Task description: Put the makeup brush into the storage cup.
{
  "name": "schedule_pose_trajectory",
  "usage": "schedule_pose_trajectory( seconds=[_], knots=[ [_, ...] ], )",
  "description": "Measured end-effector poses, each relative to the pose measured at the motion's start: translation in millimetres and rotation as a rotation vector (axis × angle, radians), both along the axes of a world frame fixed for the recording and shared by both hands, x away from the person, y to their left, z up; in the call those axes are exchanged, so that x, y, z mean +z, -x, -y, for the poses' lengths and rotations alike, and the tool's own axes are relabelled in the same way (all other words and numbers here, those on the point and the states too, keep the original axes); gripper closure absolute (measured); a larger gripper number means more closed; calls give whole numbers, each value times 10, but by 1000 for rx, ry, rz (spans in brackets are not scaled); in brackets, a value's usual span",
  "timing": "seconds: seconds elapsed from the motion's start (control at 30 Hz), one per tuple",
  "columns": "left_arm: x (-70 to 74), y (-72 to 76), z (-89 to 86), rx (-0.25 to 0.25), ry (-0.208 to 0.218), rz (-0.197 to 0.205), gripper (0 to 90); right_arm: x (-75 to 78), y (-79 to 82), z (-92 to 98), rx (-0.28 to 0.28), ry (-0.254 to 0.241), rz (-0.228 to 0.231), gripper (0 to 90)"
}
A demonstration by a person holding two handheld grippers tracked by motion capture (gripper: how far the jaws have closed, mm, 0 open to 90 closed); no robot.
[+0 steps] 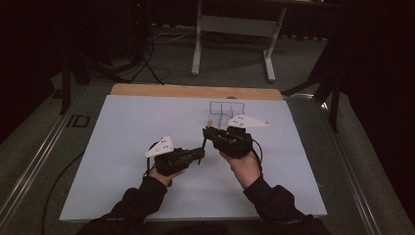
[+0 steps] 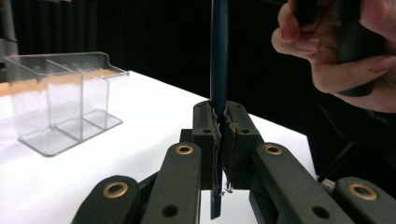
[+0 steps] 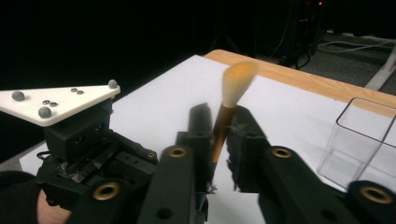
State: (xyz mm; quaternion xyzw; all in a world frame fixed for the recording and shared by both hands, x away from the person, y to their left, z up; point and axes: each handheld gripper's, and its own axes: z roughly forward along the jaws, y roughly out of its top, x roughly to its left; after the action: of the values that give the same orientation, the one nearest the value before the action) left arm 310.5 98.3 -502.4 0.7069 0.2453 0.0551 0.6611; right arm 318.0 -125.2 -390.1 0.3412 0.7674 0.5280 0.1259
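Makeup brush sits pinched between both your grippers above the white table: left gripper clamps the dark handle end, right gripper squeezes the gold ferrule, near the clear organizer

A white surface with a wooden far edge carries a clear divided organizer at one o'clock from centre.

Dark blue handle between black jaws. Gold neck and pale orange bristles on brush. Clear box beside jaws. White table sheet, brown wood edge.
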Motion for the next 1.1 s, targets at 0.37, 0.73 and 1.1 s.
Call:
schedule_pose_trajectory(
  seconds=[0.37,0.73,1.1],
  knots=[
    [58,-21,28,-29,-47,-25,794,0,34,-30,35,11,-12,843],
    [191,-16,23,12,-129,-32,172,169,20,22,39,14,41,844],
    [240,-7,-52,9,-165,-54,31,433,-67,132,16,9,104,845]
  ],
)
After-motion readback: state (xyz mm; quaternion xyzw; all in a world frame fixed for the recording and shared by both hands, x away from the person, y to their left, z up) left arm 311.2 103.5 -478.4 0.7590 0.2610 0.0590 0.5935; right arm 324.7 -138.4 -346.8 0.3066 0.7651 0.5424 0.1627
